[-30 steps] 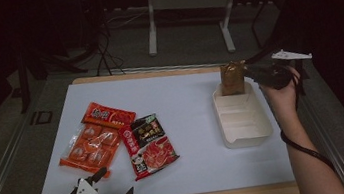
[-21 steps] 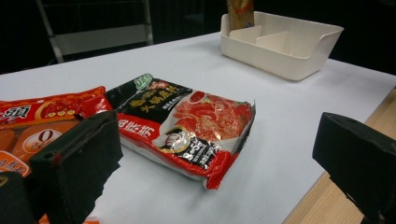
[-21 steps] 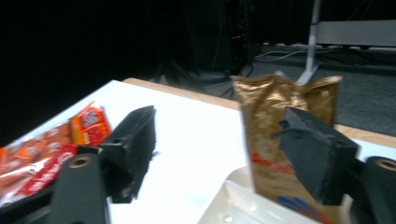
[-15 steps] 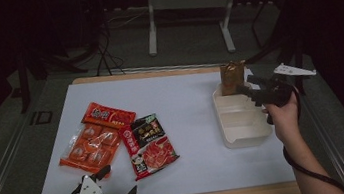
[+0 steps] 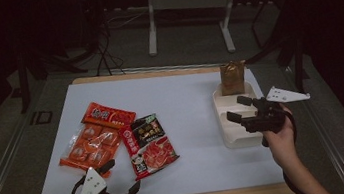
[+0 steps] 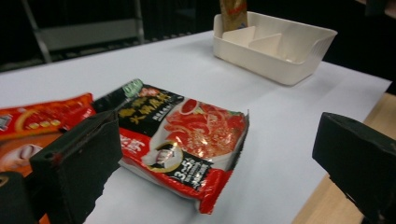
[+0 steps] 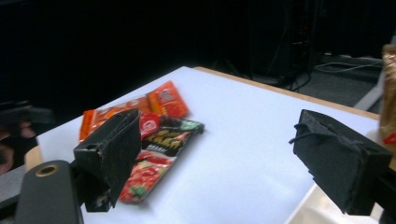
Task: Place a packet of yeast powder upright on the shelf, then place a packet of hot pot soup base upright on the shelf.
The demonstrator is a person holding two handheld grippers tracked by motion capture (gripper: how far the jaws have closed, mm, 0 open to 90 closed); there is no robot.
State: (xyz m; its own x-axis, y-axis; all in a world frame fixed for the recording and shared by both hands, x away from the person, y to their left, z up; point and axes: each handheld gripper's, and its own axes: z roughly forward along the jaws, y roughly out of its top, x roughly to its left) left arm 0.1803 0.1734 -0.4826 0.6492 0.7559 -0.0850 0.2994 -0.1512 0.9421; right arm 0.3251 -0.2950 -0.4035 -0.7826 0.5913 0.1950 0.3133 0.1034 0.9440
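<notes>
- Noodle packet (image 6: 182, 140), the thing nearest the left gripper (image 5: 121, 179): a flat, glossy pouch, black at its top with gold lettering, red lower down, printed with a bowl of red soup.
- It lies flat on the white table sheet (image 5: 181, 106), well to the left of the white tray (image 5: 239, 141), its bottom edge puffed up slightly off the sheet.
- 2 orange snack packets (image 5: 95, 137) lie just beside it, on the side away from the tray.
- Left gripper hovers just short of the noodle packet, jaws wide apart, holding nothing.
- Right gripper (image 5: 239, 109) hangs over the tray, jaws spread, empty.
- A brown pouch (image 5: 232, 78) stands upright in the tray's far end.
</notes>
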